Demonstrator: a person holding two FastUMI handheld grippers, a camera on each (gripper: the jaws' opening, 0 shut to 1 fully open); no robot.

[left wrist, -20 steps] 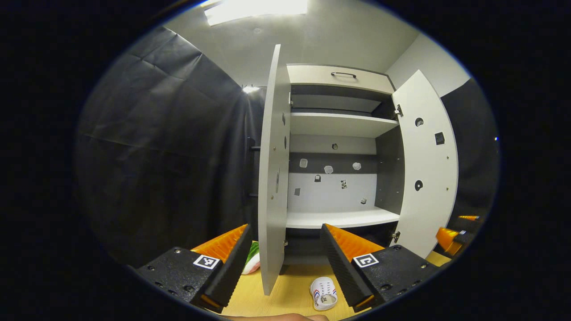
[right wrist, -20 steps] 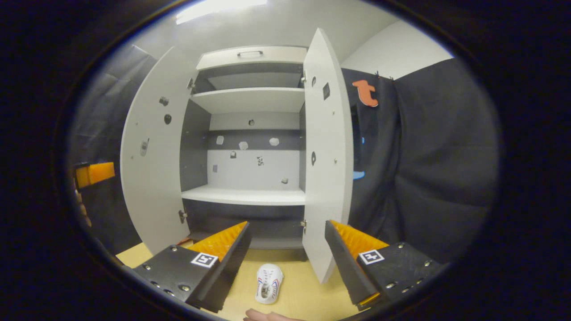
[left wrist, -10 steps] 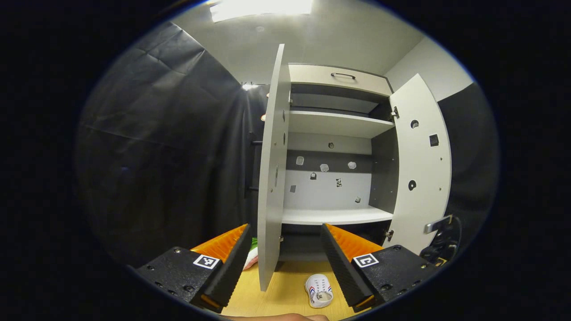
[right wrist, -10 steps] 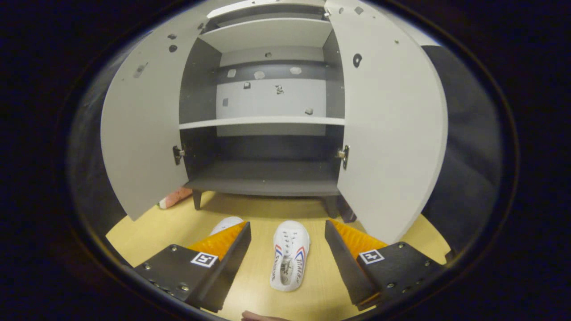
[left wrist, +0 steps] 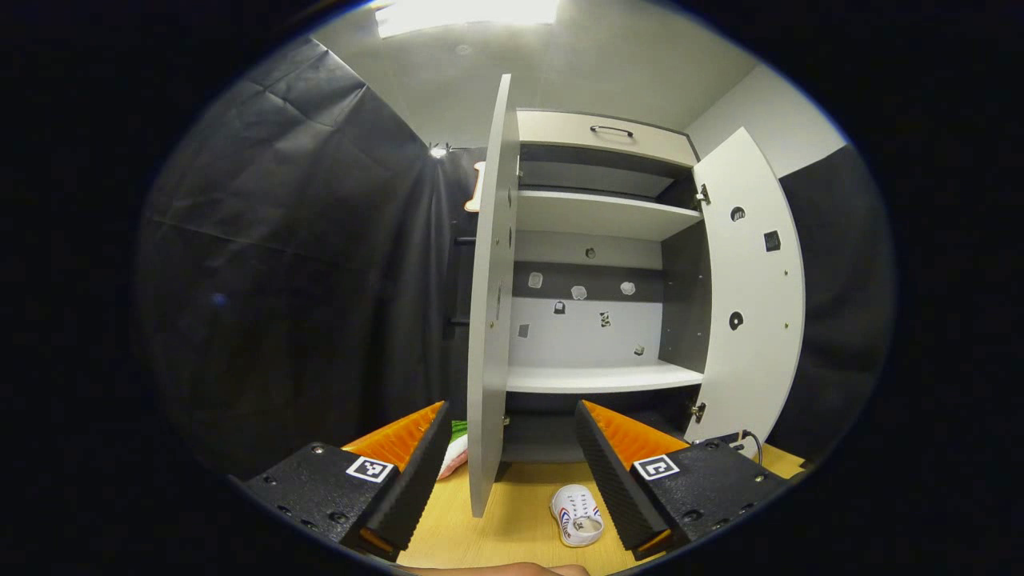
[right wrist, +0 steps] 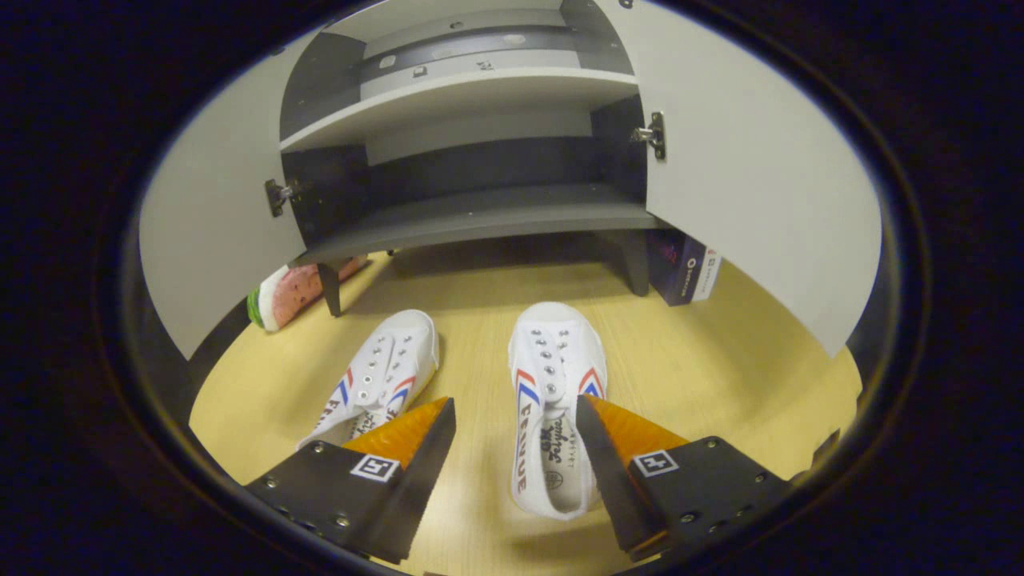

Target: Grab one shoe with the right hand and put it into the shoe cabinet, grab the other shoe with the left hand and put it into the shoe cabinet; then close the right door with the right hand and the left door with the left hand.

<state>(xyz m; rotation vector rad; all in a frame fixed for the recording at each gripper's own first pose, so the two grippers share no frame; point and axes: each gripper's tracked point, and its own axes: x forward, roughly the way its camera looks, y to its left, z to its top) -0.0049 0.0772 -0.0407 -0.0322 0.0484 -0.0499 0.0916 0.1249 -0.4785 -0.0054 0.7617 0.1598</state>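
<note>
Right gripper (right wrist: 516, 448): jaws stood wide, holding nothing, low over the wooden floor (right wrist: 720, 360) and tilted down at the shoes.
Right shoe (right wrist: 554, 408): lay on the floor in the gap between the fingers, nearer the right-hand one, whose tip overlapped its side in the right gripper view; whether they touched could not be told.
Long axis: heel toward the gripper, toe toward the shoe cabinet (right wrist: 480, 216), so the fingers flanked the shoe's two long sides.
Left shoe (right wrist: 380, 380): lay just beside the first, toe angled toward the cabinet, partly behind the left-hand finger.
Left gripper (left wrist: 512, 464): jaws wide and empty, held high and well back, facing the edge of the left door (left wrist: 490, 304).
Nearer hand: the right one, by far; in the left gripper view a shoe (left wrist: 578, 516) showed small and low on the floor.
Cabinet: both doors open, the right door (right wrist: 744, 176) swung clear; the bottom shelf (right wrist: 480, 220) was bare.
Other things: a watermelon-slice toy (right wrist: 280, 292) by the cabinet's left leg, a dark box (right wrist: 680, 268) by its right.
Change from half a second before: the right gripper had dropped and moved in, so the shoe grew large between its fingers; the left gripper had barely shifted.
Next move, as a judgement: lower a little, centre the shoe, then close across its width.
</note>
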